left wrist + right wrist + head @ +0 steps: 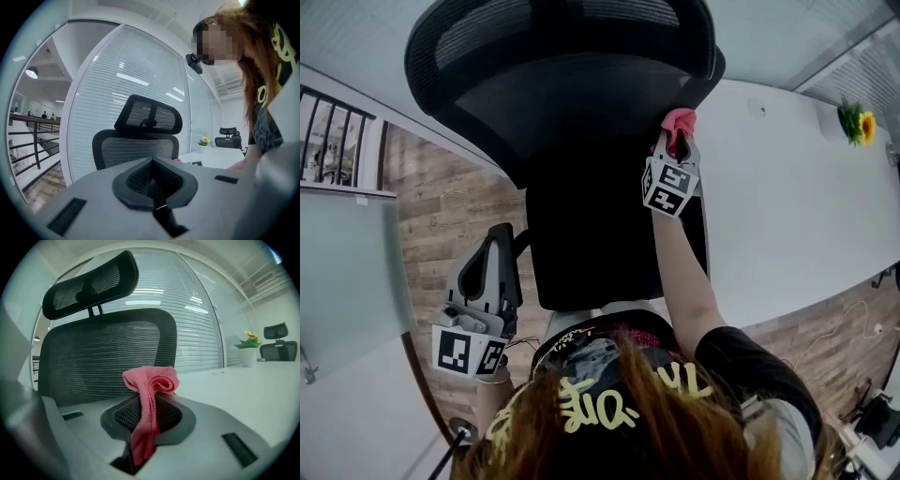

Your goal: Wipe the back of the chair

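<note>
The right gripper (677, 145) clamps a pink cloth (680, 120), bunched into a soft roll, just beside the right edge of the chair (562, 103) back at 12 o'clock. The back is black mesh. The left gripper (492, 267), jaws closed on nothing, hangs at 8 o'clock.

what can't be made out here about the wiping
- Whether the crumpled pink cloth touches the black mesh chair back: head view, the cloth and the right gripper cover the contact.
- Chair's base: head view, hidden under the chair itself.
- Yellow flowers: head view, too small for detail.
</note>
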